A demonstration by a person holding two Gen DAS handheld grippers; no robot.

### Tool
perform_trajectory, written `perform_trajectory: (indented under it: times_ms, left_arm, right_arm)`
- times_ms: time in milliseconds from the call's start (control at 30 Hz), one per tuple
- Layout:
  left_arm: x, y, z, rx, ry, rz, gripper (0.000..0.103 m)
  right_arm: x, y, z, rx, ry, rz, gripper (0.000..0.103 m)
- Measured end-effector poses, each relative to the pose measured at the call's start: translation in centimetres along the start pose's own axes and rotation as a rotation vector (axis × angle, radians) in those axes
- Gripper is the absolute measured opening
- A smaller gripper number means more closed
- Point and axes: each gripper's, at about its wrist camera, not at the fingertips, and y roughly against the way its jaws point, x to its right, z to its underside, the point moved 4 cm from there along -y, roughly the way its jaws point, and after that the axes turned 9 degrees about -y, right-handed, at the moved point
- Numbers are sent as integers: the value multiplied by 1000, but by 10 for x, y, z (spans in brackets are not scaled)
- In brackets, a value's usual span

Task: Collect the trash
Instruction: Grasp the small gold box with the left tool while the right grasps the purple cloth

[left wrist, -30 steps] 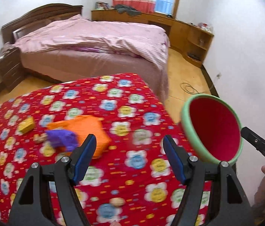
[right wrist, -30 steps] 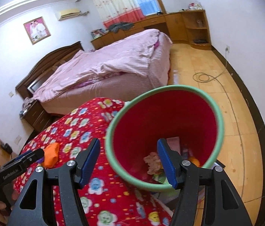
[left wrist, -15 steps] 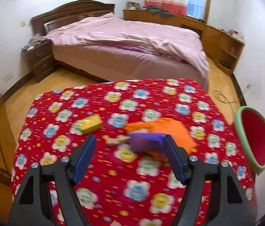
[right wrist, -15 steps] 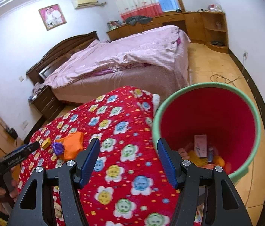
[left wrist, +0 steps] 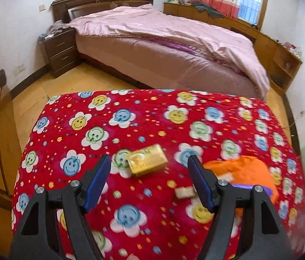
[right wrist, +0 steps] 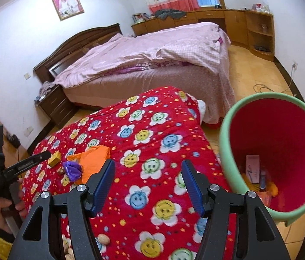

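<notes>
Both pairs of jaws stand apart with nothing between them. Framed by the left gripper [left wrist: 149,181], a yellow box [left wrist: 147,162] lies on the red smiley-flower blanket [left wrist: 100,134]; whether the fingertips touch the blanket cannot be told. Just right of the yellow box sits an orange plastic bag [left wrist: 245,170], with a small tan block [left wrist: 184,192] at its near edge and a purple wrapper [right wrist: 72,169] resting against it. Well to the right of the yellow box, off the blanket's edge, stands a green-rimmed red bin [right wrist: 278,151] with a pink carton [right wrist: 252,169] and other scraps at its bottom. The right gripper [right wrist: 148,185] hangs over the blanket between the orange bag and the bin. Beyond the yellow box, across a strip of wooden floor [left wrist: 44,86], stands a bed with a pink cover [left wrist: 163,34].
</notes>
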Motion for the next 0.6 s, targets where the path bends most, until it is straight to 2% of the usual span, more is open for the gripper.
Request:
perform_trajectory:
  times_ms: [333, 400, 433, 533, 600]
  left_arm:
    - [-17, -42, 3, -66, 107, 9, 72]
    - [-19, -42, 4, -51, 108, -2, 67]
    - [-19, -42, 4, -49, 103, -5, 58]
    - [-21, -40, 5, -46, 107, 0, 43]
    - [-23, -38, 6, -48, 119, 20, 43]
  right_arm:
    - [-16, -36, 3, -62, 28, -5, 65]
    - [-21, -39, 5, -68, 43, -11, 65]
    - [-24, -39, 6, -70, 54, -16, 65]
    - [-34, -39, 8, -72, 81, -29, 65]
    - [-42, -38, 9, -71, 95, -42, 65]
